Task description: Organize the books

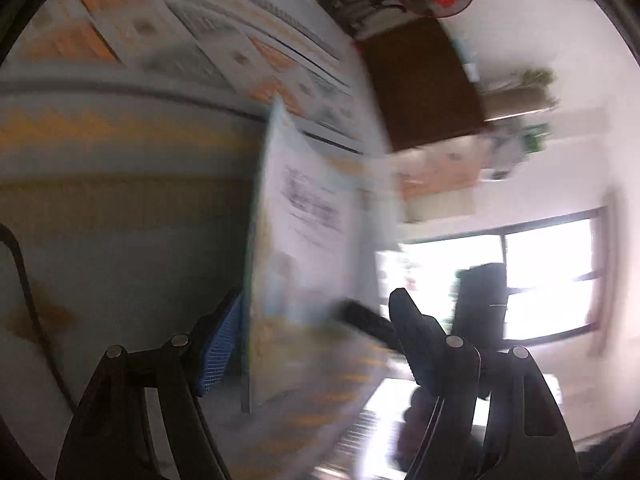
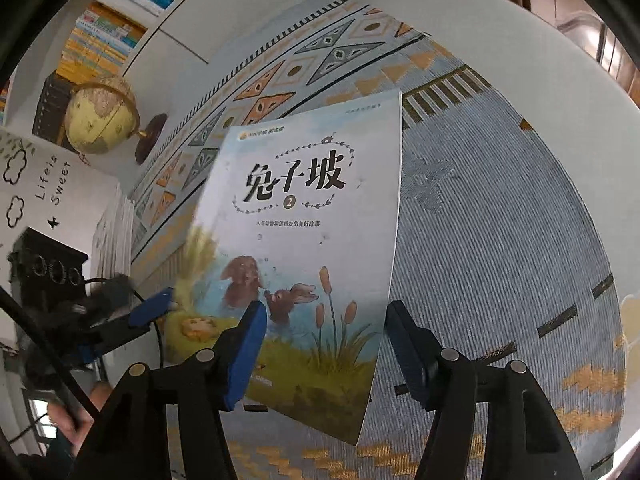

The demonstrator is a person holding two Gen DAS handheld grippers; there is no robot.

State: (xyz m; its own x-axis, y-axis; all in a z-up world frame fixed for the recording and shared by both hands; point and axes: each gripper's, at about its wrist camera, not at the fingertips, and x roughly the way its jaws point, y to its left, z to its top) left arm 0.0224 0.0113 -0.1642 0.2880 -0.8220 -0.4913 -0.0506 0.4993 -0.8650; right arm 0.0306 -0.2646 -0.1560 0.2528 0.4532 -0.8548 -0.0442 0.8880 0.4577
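Right gripper (image 2: 324, 344) spread around a picture book (image 2: 304, 240) — pads not clearly pressing — while the left gripper (image 2: 150, 310) pinches its far edge, above the rug (image 2: 500, 240). Shelving (rows behind the globe (image 2: 102, 118)) looks still to come — early going.

Paper book (image 2: 304, 240) shows a smooth, faintly glossy printed cover, the cloth (image 2: 500, 240) under it is coarse ribbed weave, matt, the right gripper (image 2: 320, 344) is matt black plastic with textured blue pads and shiny metal pins, and at ten o'clock the globe (image 2: 102, 118) looks satin-smooth.
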